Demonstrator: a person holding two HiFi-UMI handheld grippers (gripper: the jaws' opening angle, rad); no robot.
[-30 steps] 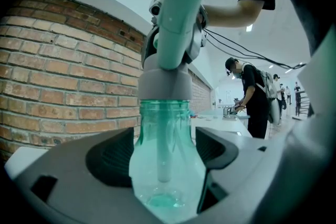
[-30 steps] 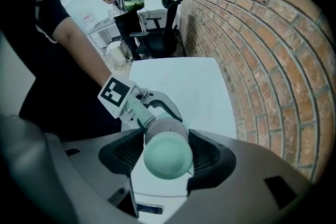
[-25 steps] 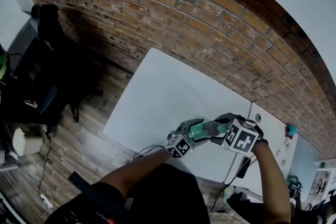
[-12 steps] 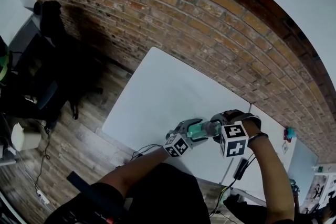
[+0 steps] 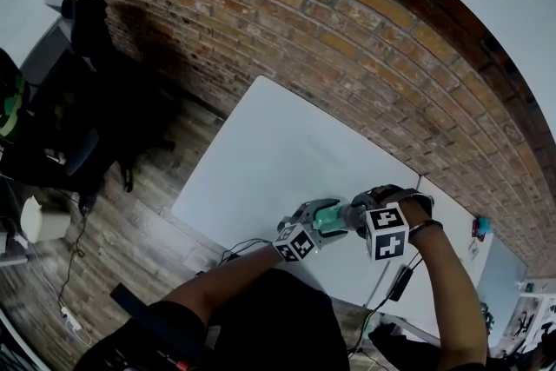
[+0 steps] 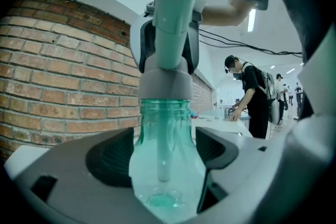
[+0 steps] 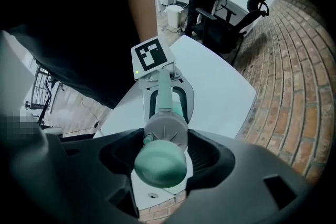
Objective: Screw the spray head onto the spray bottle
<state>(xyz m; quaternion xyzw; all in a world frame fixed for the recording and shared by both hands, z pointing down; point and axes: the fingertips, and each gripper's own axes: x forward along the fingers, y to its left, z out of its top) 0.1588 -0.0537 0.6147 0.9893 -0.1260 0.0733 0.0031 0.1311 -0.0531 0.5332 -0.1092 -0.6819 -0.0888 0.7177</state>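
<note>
Left gripper (image 5: 323, 218) is clamped on the spray bottle (image 6: 178, 165), with both jaws pressing the clear teal body from either side and the neck sticking out past them. The dip tube (image 6: 164, 155) shows inside, running down the middle of the bottle. Right gripper (image 7: 164, 153) is closed on the spray head (image 7: 160, 165), and its jaws bear on the grey collar (image 6: 167, 84) from both sides, teal nozzle end toward that gripper's camera. The collar sits square on the bottle neck, in line with the body; can't tell how far the thread is engaged. The whole assembly is held over the near edge of the white table (image 5: 278, 143), toward its right end. No view shows whether the bottle base touches the table. Both grippers meet at the bottle, left marker cube (image 5: 296, 242) just off the table's near edge, right marker cube (image 5: 387, 231) over its near right corner. The rest of the tabletop shows bare white. Brick wall (image 5: 304, 22) runs along the table's far side. A second white table (image 5: 452, 213) butts against its right end. Black chair (image 7: 233, 23) stands off the table's left end on the wood floor (image 5: 130, 221), and a cable (image 5: 239, 252) hangs below the table's near edge.
</note>
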